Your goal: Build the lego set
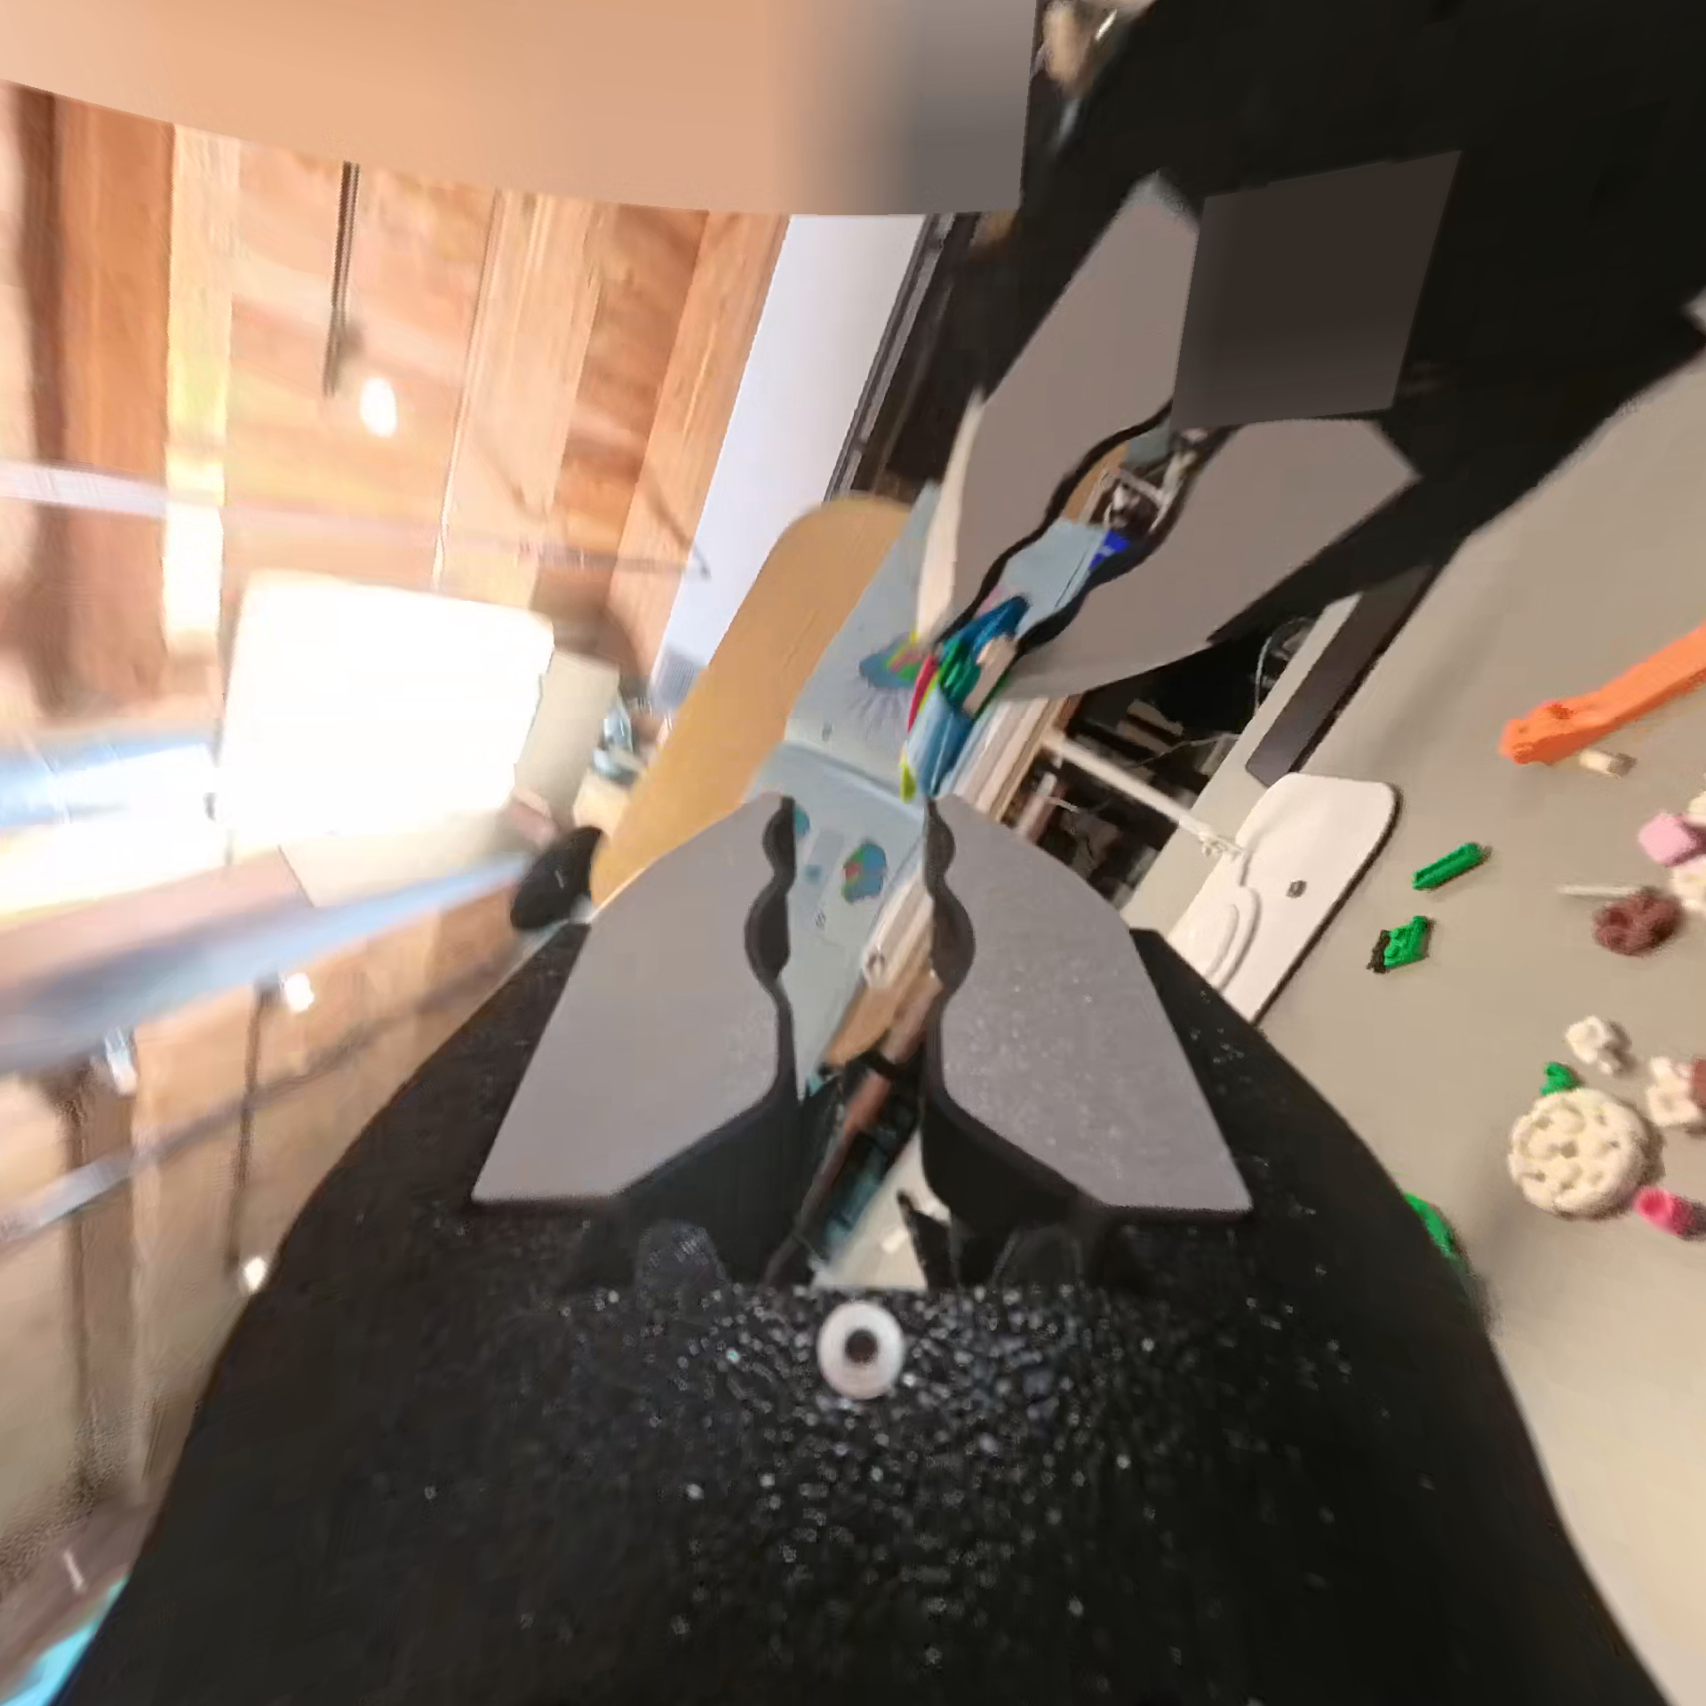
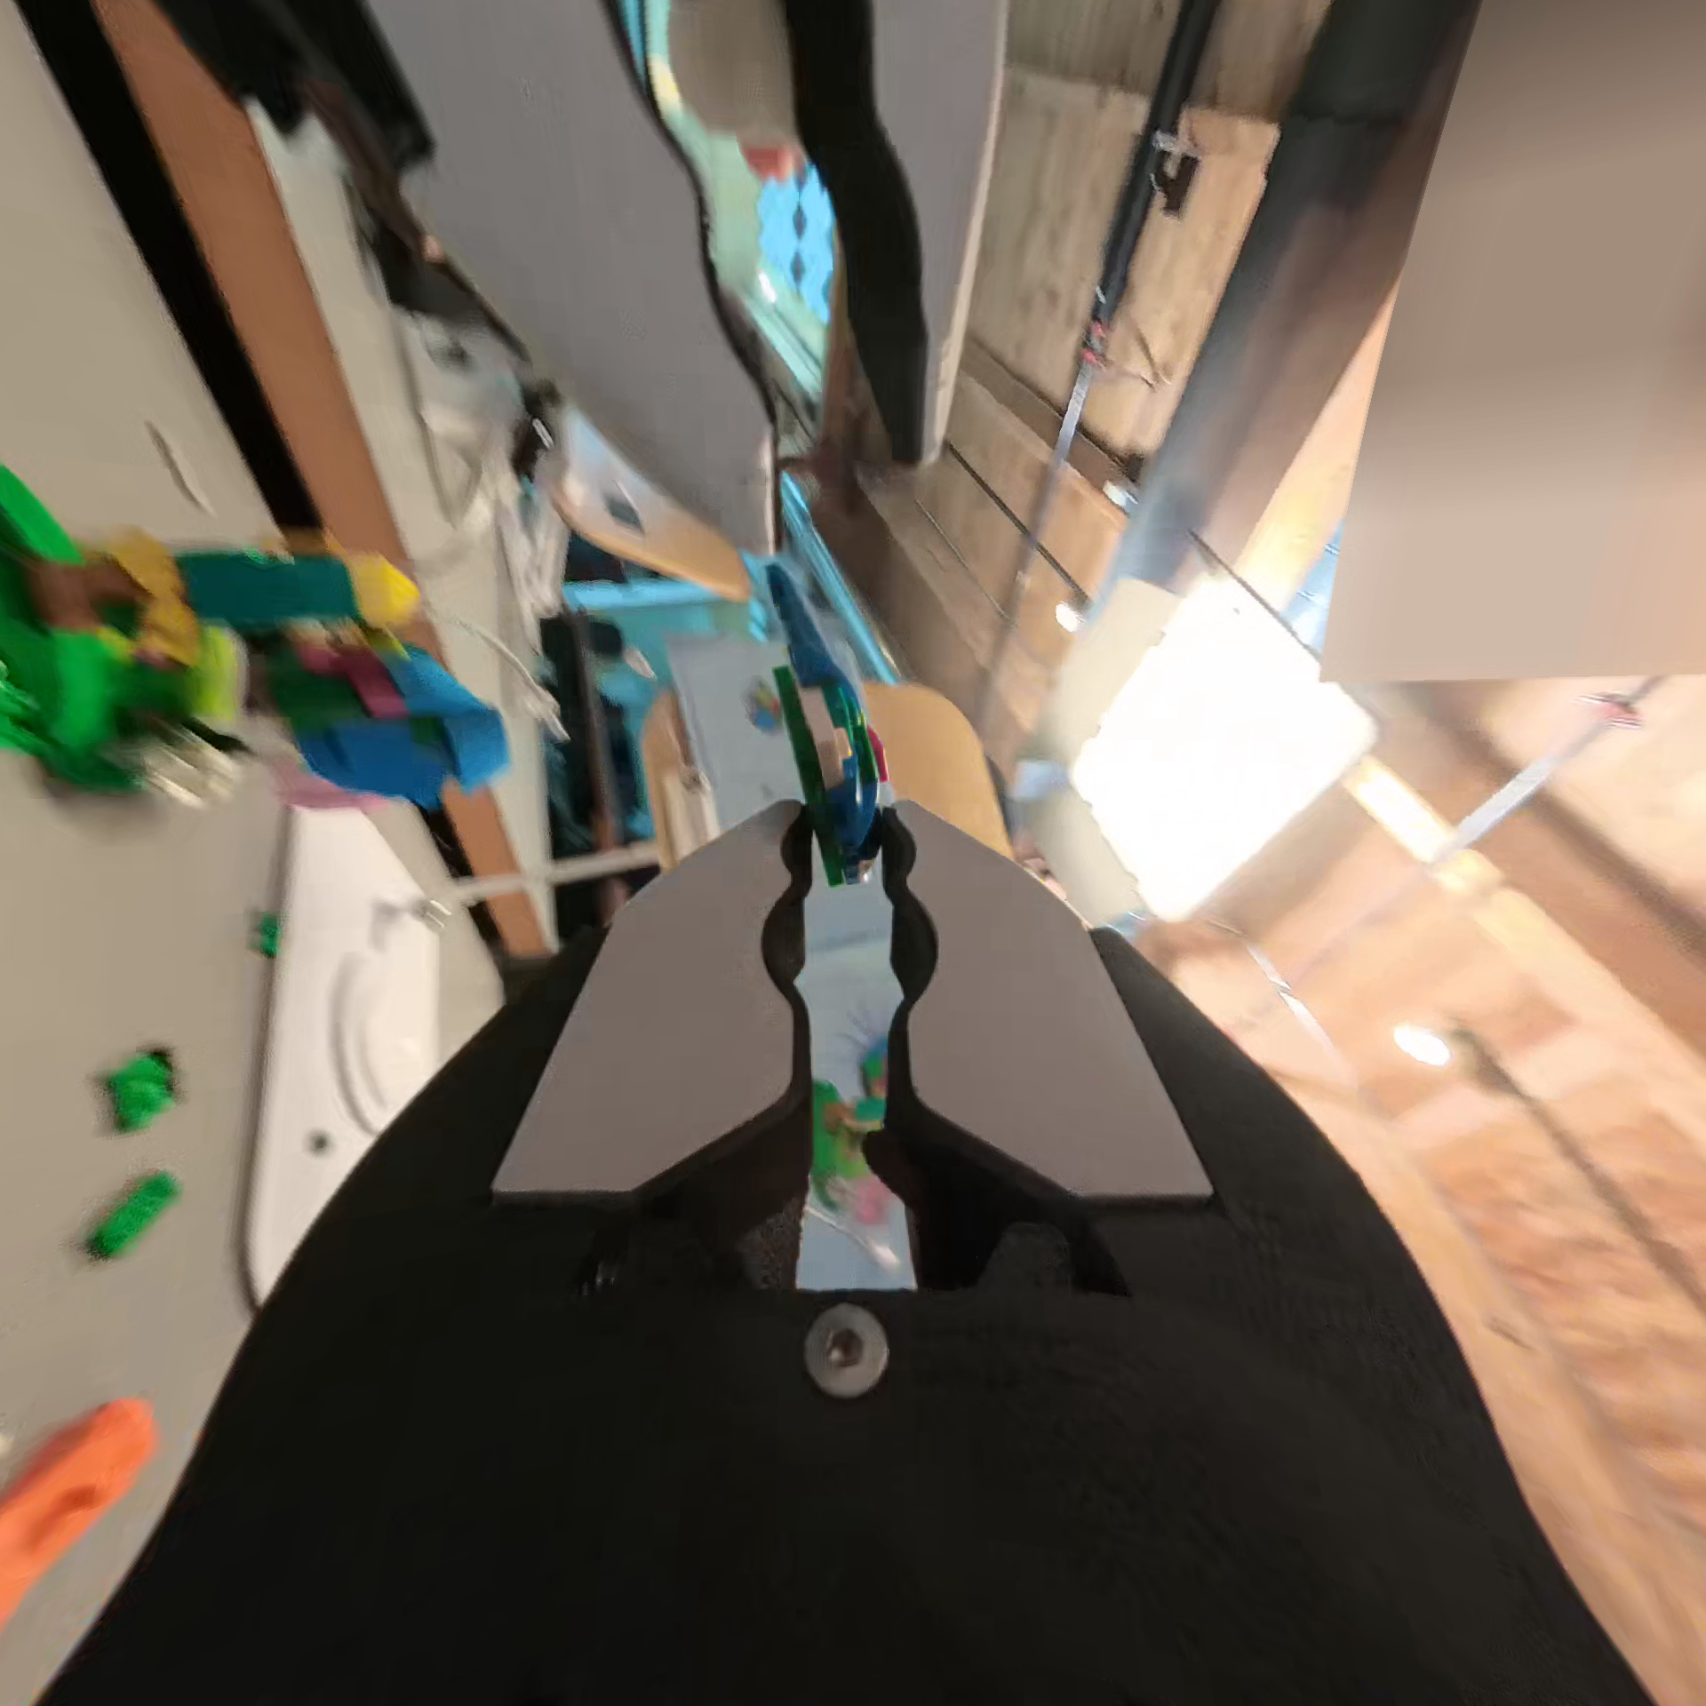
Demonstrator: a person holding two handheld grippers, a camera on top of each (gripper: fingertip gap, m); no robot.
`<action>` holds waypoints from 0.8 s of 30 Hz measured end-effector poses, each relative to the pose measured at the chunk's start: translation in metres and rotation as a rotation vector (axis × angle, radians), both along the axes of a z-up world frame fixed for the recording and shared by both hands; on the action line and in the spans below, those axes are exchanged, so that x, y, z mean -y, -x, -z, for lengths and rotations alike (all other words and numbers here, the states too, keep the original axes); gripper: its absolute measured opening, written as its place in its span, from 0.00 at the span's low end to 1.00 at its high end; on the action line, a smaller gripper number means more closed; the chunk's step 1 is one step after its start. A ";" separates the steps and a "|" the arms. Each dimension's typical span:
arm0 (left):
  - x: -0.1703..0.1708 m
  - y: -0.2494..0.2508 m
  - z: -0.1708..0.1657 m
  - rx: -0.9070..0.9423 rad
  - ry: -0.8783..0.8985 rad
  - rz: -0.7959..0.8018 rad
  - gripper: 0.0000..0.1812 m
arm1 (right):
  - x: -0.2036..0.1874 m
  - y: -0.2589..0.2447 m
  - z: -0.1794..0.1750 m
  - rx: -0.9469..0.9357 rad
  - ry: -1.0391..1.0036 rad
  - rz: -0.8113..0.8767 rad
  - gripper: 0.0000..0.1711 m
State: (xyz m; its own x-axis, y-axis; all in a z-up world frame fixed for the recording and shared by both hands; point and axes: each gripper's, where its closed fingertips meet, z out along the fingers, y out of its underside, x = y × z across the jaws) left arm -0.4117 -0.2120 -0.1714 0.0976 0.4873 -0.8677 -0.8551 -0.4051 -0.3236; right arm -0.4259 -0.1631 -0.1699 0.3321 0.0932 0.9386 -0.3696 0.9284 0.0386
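Note:
My right gripper [image 2: 845,826] is shut on a small flat blue and green lego assembly [image 2: 835,785], held in the air edge-on at the fingertips. It also shows in the left wrist view [image 1: 969,655], held by the right gripper [image 1: 1089,563] above and ahead of my left gripper [image 1: 859,822]. My left gripper is open and empty, raised off the table. A larger green, yellow and blue lego build [image 2: 277,674] stands blurred on the grey table [image 2: 92,369] to the left. Both views are rolled sideways.
Loose pieces lie on the table [image 1: 1477,665]: green bricks [image 1: 1447,866], a round white piece [image 1: 1579,1149], a pink piece [image 1: 1671,835], a brown piece [image 1: 1634,923]. An orange brick separator [image 1: 1606,702] and a white pad [image 1: 1292,877] lie there too.

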 end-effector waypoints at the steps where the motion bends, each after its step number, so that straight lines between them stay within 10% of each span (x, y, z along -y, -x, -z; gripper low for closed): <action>1: 0.001 0.016 0.001 0.100 -0.060 -0.026 0.13 | -0.007 0.006 -0.003 -0.051 -0.008 0.080 0.07; 8: -0.012 0.077 0.013 0.435 -0.270 0.025 0.17 | -0.019 0.030 -0.001 -0.065 0.040 0.196 0.07; 24: -0.017 0.081 0.022 0.322 -0.185 0.118 0.16 | -0.010 0.046 0.034 -0.010 0.212 0.158 0.07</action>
State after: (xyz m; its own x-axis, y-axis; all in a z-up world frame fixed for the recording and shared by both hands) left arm -0.4927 -0.1954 -0.1935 0.4155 0.6021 -0.6817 -0.7348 -0.2196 -0.6418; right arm -0.4723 -0.1529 -0.2038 0.3674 0.2339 0.9002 -0.2204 0.9622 -0.1601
